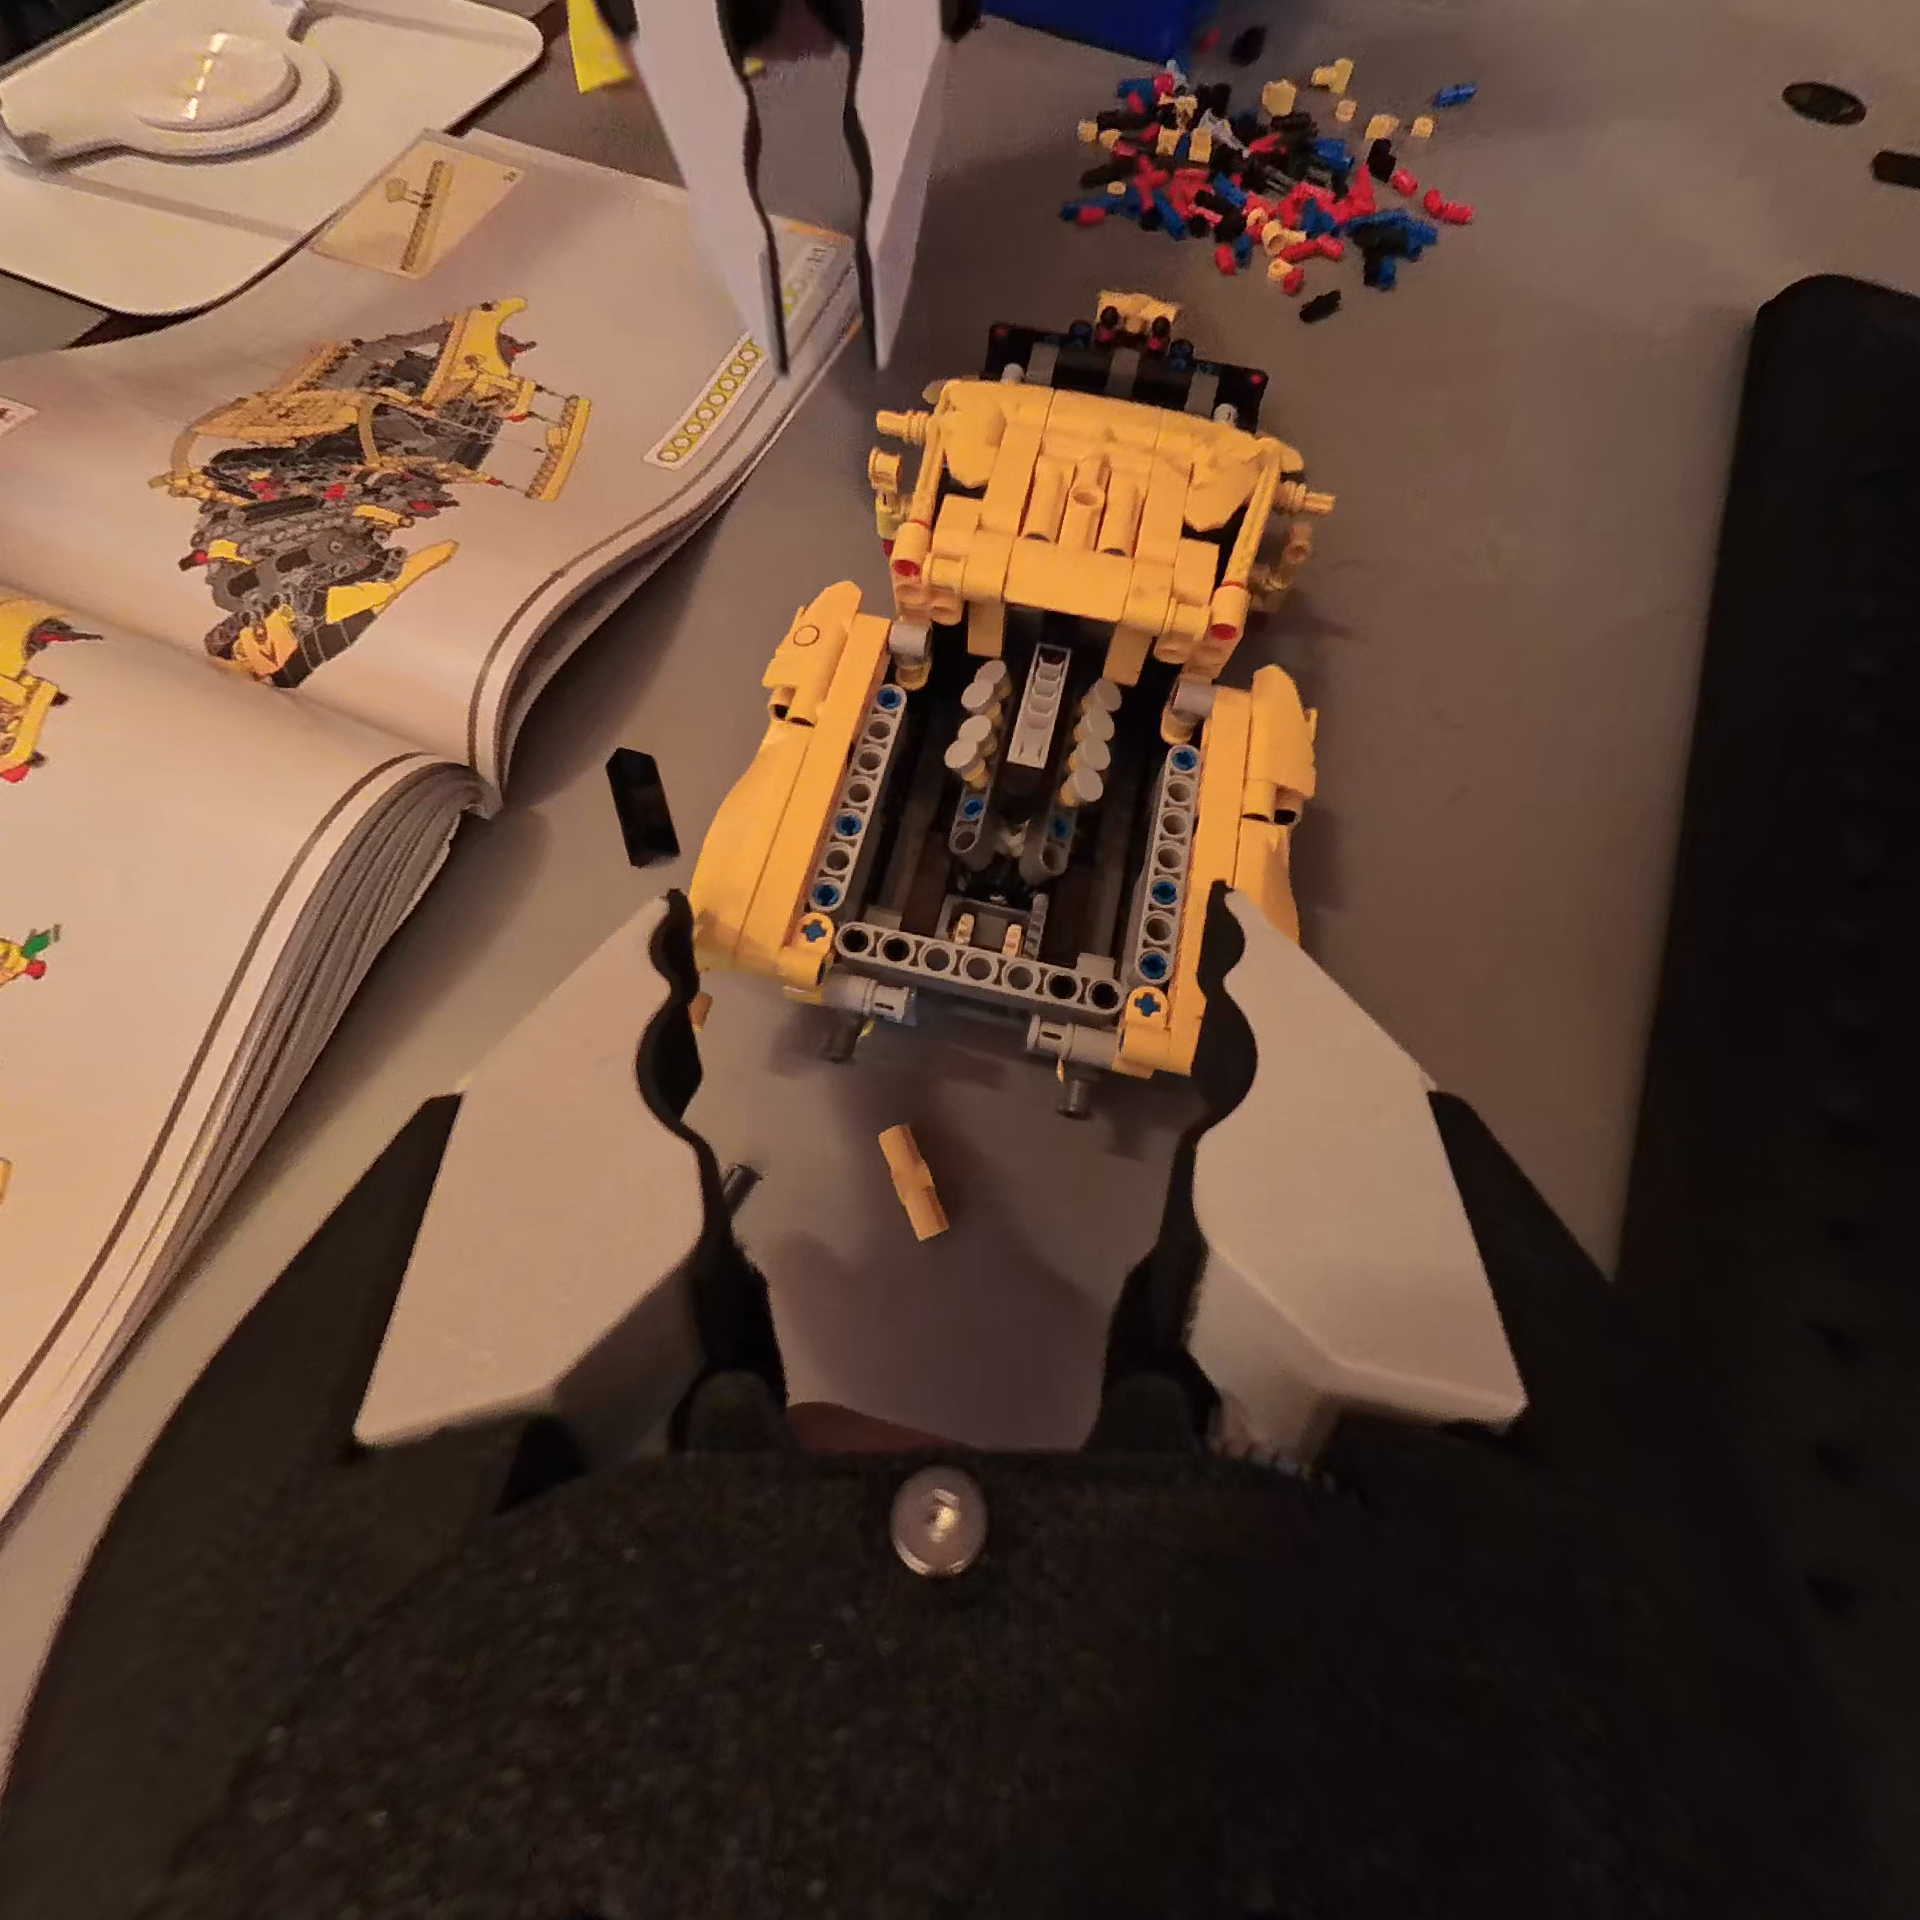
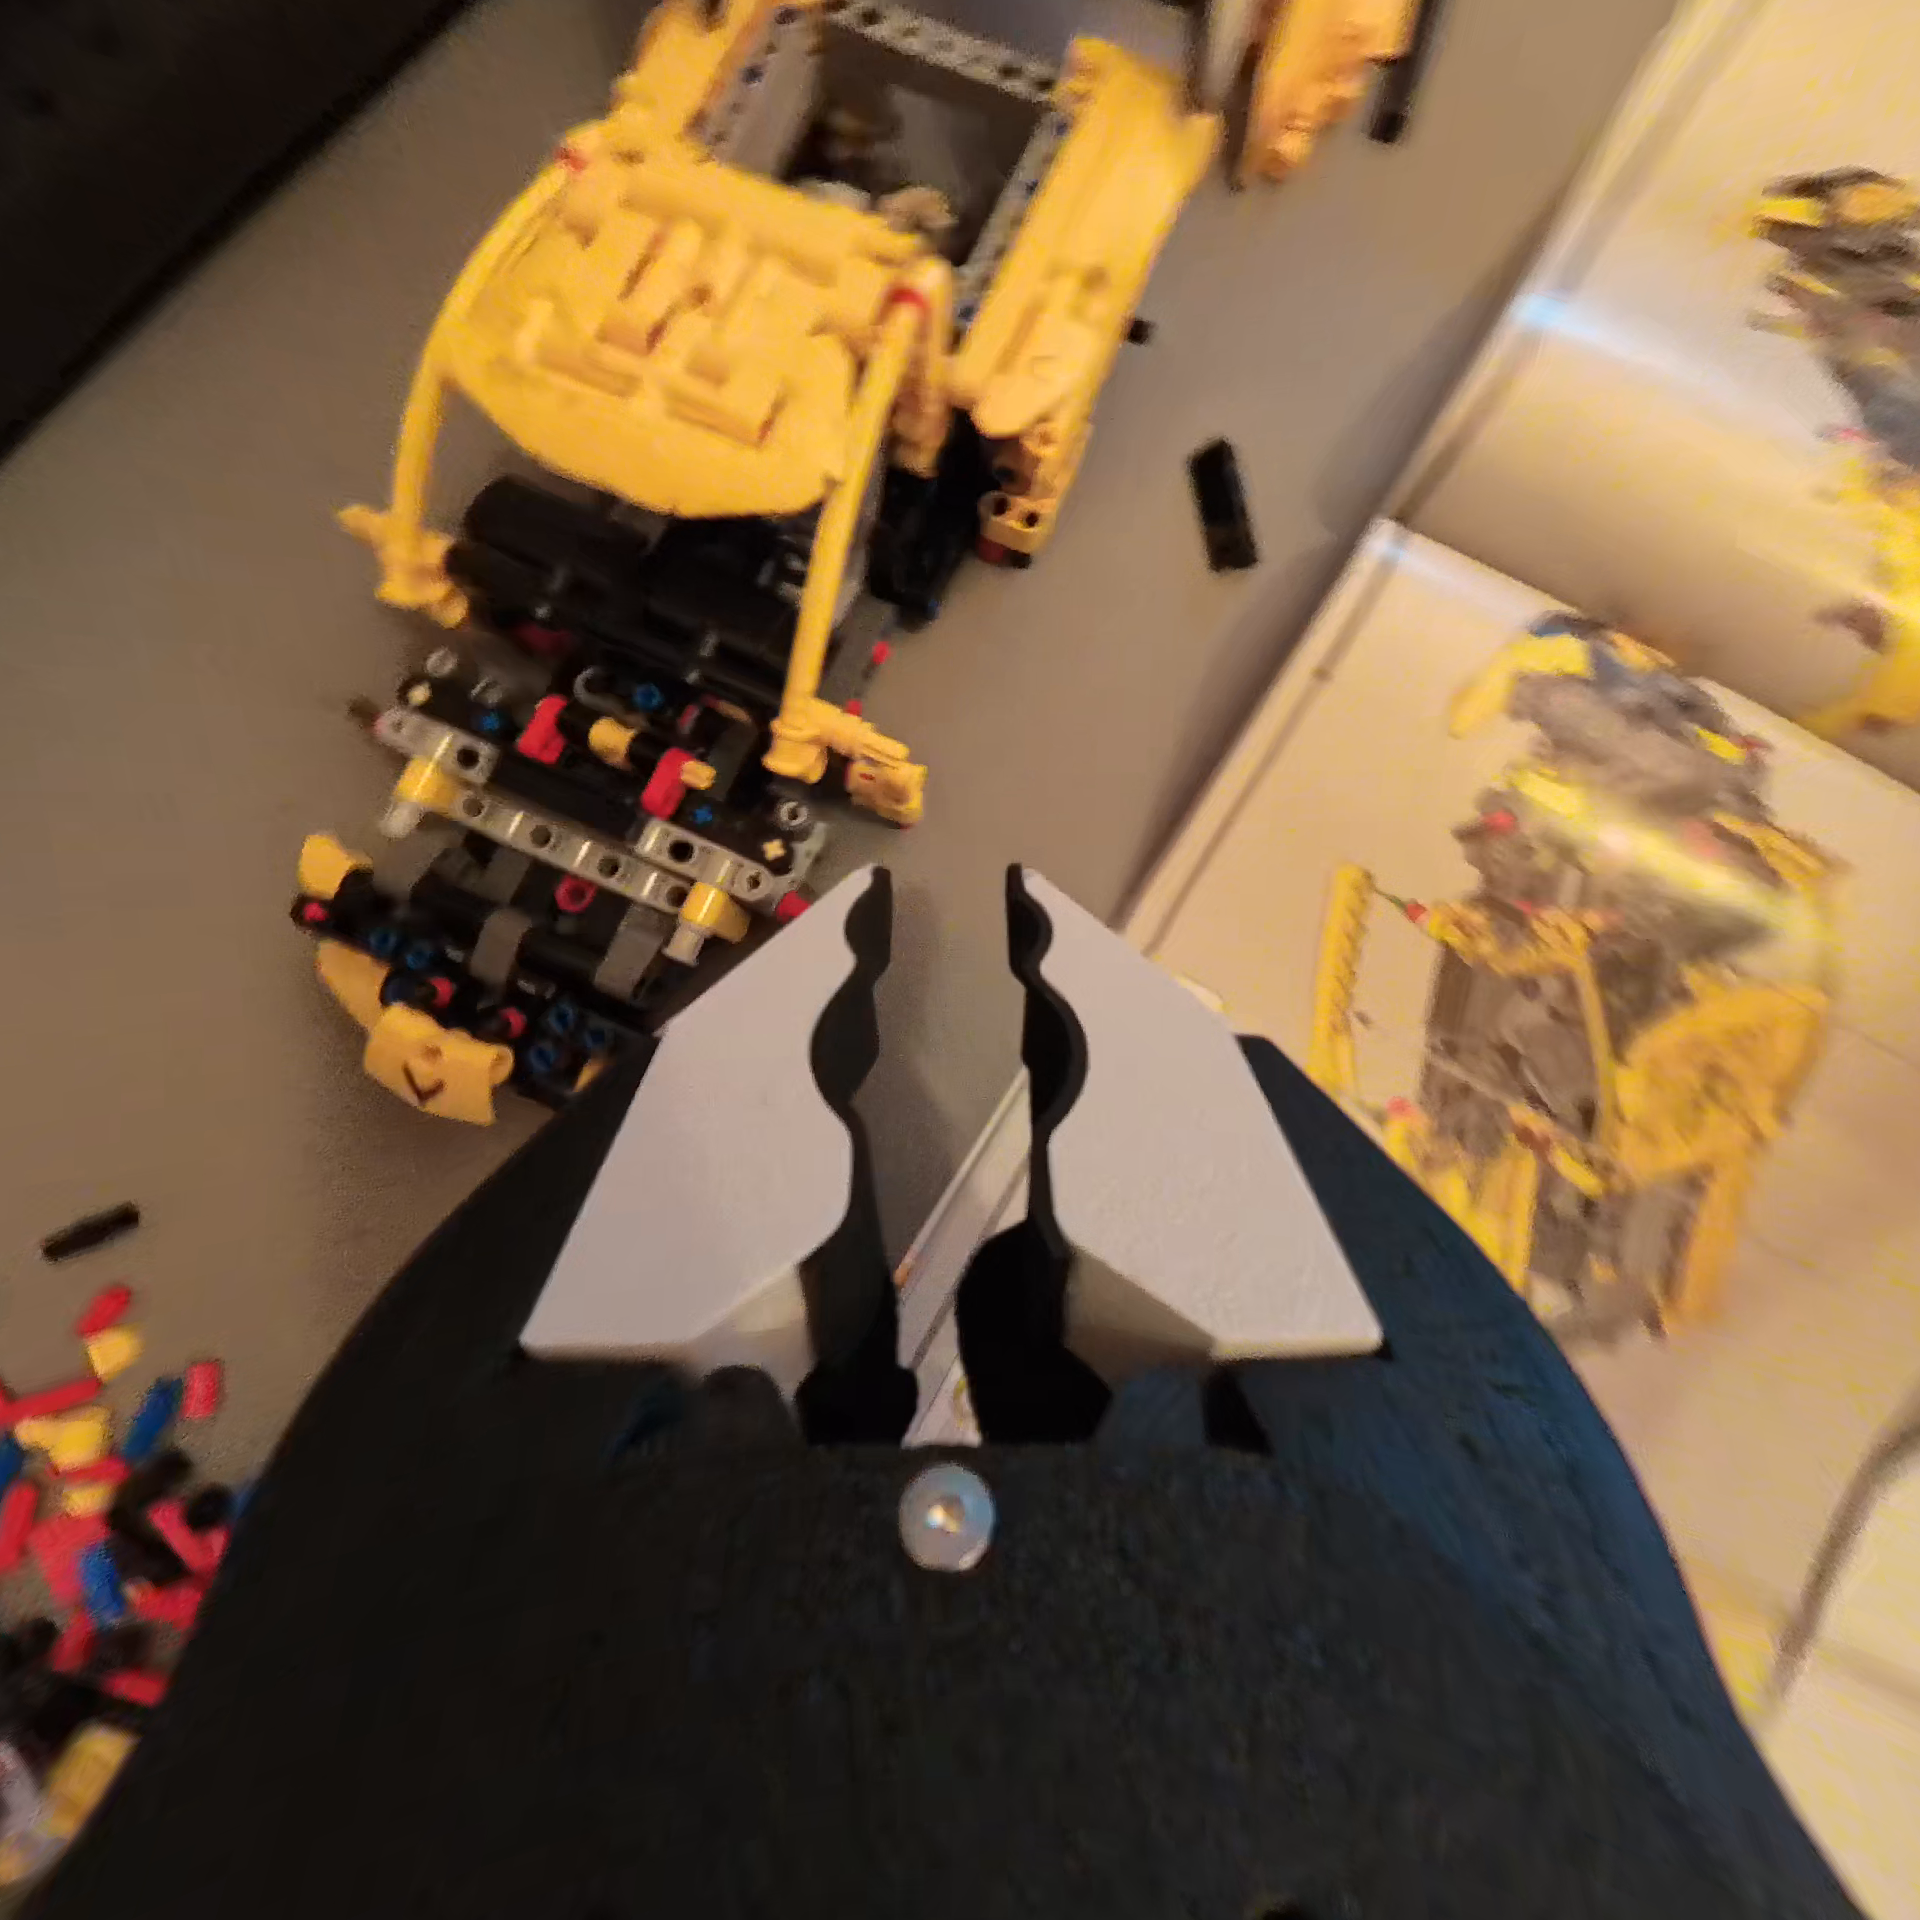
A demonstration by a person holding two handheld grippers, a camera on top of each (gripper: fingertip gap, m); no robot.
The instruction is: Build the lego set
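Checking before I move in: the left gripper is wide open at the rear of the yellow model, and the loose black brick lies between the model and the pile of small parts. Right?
Not quite. The left gripper is wide open at the yellow model, but the loose black brick lies between the model and the open instruction book, not toward the pile of small parts. The left wrist view shows it.

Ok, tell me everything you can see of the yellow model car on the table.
The model car is half built from plastic bricks: yellow body panels and roof, grey holed beams framing an open bay with grey engine parts inside, black, red and blue pieces at the far end. It stands upright on the grey table, beside the open instruction book. The left gripper is open, its fingers either side of the near end; contact is unclear.
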